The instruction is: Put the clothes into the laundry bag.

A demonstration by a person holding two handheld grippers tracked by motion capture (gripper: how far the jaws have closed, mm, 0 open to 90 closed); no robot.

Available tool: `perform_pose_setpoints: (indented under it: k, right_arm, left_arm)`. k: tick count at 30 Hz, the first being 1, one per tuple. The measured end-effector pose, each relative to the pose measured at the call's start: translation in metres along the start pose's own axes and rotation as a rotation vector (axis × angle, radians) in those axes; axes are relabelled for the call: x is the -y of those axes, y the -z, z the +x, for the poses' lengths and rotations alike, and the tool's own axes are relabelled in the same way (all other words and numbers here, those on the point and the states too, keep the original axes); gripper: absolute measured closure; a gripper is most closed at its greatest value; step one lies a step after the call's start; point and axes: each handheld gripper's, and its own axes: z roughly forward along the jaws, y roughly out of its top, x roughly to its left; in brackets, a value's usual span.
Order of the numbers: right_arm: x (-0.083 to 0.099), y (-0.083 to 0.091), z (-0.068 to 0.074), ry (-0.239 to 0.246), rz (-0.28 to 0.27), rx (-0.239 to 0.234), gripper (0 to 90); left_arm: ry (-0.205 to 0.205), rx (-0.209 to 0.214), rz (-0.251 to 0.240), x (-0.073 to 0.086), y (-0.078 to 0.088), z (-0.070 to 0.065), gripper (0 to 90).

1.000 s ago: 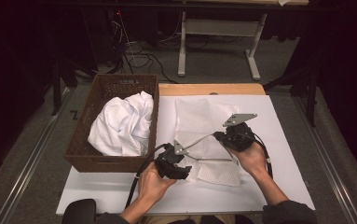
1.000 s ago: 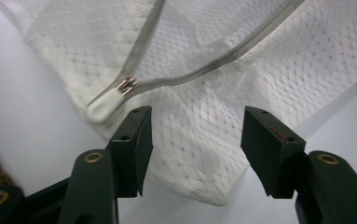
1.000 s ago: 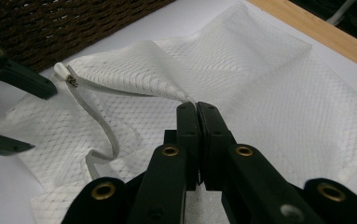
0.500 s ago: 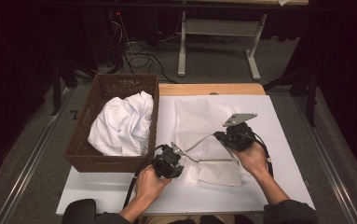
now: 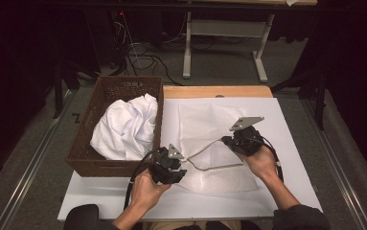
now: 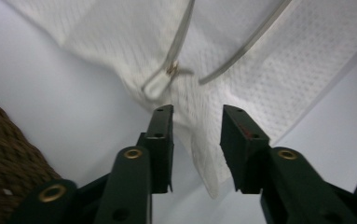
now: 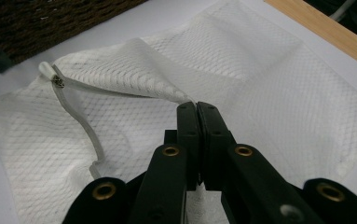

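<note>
A white mesh bag lies flat on the white table, its zipper slit partly parted. My right gripper is shut on the upper edge of the slit and lifts it a little. My left gripper hovers at the bag's near left corner. Its jaws have just been opening, and they now stand apart over a fold of the mesh without pressing on it. The metal zipper pull lies just ahead of them, and its white tab marks the slit's far end in the right gripper view.
A brown wicker basket holding a crumpled white cloth stands at the table's left, close beside my left hand. A wooden strip runs along the table's far edge. Bare white table surface lies to the right of the bag.
The left hand has shifted slightly at the bag's corner, and the zipper slit gapes a little wider. The right gripper has stayed where it was.
</note>
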Motion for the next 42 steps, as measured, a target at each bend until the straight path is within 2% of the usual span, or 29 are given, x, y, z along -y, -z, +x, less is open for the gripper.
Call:
perform_pose_setpoints:
  k: [2, 4, 6, 7, 8, 9, 10, 11, 12, 18, 20, 21, 22, 25, 32, 36, 37, 41, 42]
  right_arm:
    - [0.0, -0.001, 0.003, 0.007, 0.003, 0.003, 89.4]
    - [-0.001, -0.002, 0.004, 0.018, 0.002, 0.002, 89.4]
    - [-0.001, -0.002, 0.005, 0.018, 0.005, 0.004, 89.4]
    - [-0.001, -0.002, 0.005, 0.018, 0.005, 0.004, 89.4]
    - [-0.001, -0.002, 0.004, 0.021, 0.007, 0.004, 89.4]
    - [0.0, -0.002, 0.004, 0.019, 0.006, 0.005, 89.4]
    - [0.0, -0.002, 0.004, 0.019, 0.005, 0.005, 89.4]
    - [0.0, -0.002, 0.004, 0.02, 0.003, 0.005, 89.3]
    - [0.001, -0.001, 0.004, 0.023, 0.003, 0.007, 89.3]
    - [0.003, -0.003, 0.004, 0.015, 0.003, 0.001, 89.2]
    - [0.003, -0.005, 0.004, 0.01, 0.002, -0.001, 89.2]
    - [0.004, -0.006, 0.004, 0.007, -0.002, -0.002, 89.3]
    - [0.004, -0.007, 0.004, 0.007, -0.001, -0.004, 89.3]
    - [0.003, -0.009, 0.006, 0.008, -0.001, -0.01, 89.4]
    - [0.005, -0.01, 0.005, -0.003, 0.004, -0.009, 89.3]
    - [0.007, -0.009, 0.004, 0.01, 0.001, -0.008, 89.3]
    - [0.007, -0.008, 0.004, 0.011, 0.0, -0.006, 89.3]
    - [0.007, -0.011, 0.003, 0.007, 0.008, -0.016, 89.3]
    - [0.007, -0.011, 0.003, 0.003, 0.01, -0.016, 89.3]
  left_arm:
    - [-0.01, 0.01, -0.01, -0.005, 0.01, 0.0, 57.9]
    - [-0.025, -0.006, -0.029, -0.008, 0.021, 0.002, 53.8]
    - [-0.035, -0.041, -0.044, -0.011, 0.03, 0.006, 49.6]
    - [-0.035, -0.041, -0.044, -0.011, 0.03, 0.006, 47.8]
    - [-0.038, -0.096, -0.058, -0.014, 0.042, 0.013, 44.8]
    - [-0.038, -0.096, -0.058, -0.014, 0.042, 0.013, 43.3]
    - [-0.037, -0.116, -0.063, -0.015, 0.047, 0.017, 42.2]
    - [-0.028, -0.151, -0.073, -0.015, 0.057, 0.027, 41.5]
    - [-0.018, -0.166, -0.076, -0.016, 0.062, 0.033, 41.2]
    - [0.063, -0.219, -0.074, -0.017, 0.082, 0.068, 39.1]
    - [0.091, -0.23, -0.07, -0.018, 0.085, 0.079, 38.3]
    - [0.091, -0.23, -0.07, -0.018, 0.085, 0.079, 38.0]
    - [0.12, -0.232, -0.069, -0.018, 0.086, 0.091, 37.5]
    - [0.148, -0.244, -0.049, -0.02, 0.083, 0.105, 35.7]
    - [0.18, -0.249, -0.026, -0.019, 0.076, 0.123, 33.4]
    - [0.22, -0.274, -0.007, -0.018, 0.075, 0.139, 31.0]
    - [0.22, -0.274, -0.007, -0.018, 0.075, 0.139, 30.5]
    - [0.241, -0.299, 0.001, -0.015, 0.079, 0.154, 26.0]
    - [0.263, -0.306, 0.008, -0.013, 0.08, 0.16, 24.8]
